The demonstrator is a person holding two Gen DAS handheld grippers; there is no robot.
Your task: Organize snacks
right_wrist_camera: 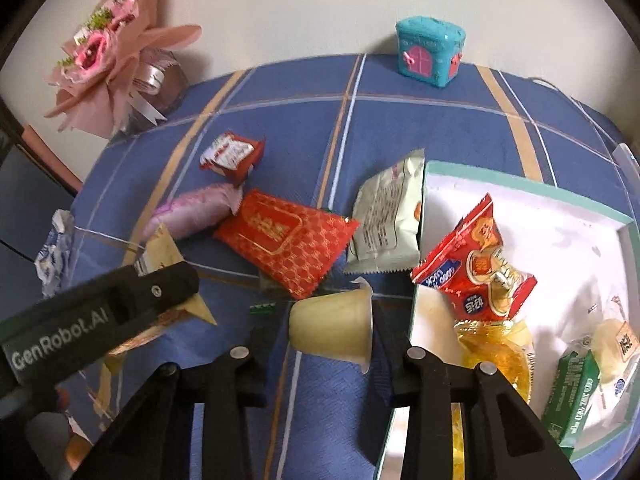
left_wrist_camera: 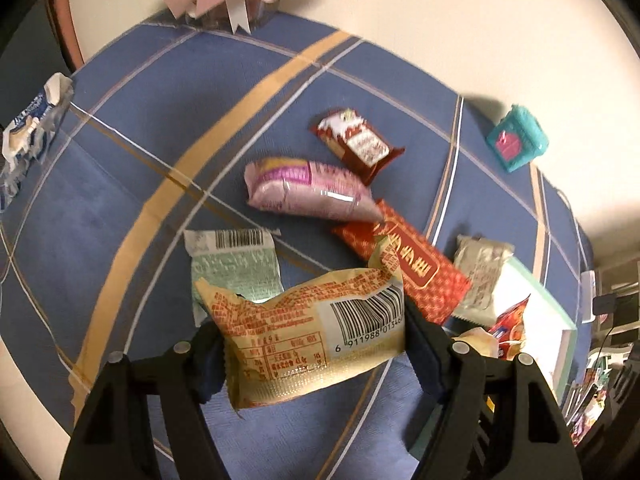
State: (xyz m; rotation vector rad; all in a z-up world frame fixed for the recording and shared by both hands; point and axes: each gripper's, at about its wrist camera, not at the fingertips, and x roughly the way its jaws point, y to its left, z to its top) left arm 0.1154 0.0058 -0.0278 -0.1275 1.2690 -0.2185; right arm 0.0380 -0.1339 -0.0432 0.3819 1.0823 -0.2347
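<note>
Fingers of both grippers clamp snacks, left gripper a yellow packet, right gripper a jelly cup, next into the box beside.

Surface covered in blue cloth with tan and white stripes, pushed against plain cream wall. Pink wrapped bouquet and teal toy house at wall edge.
</note>
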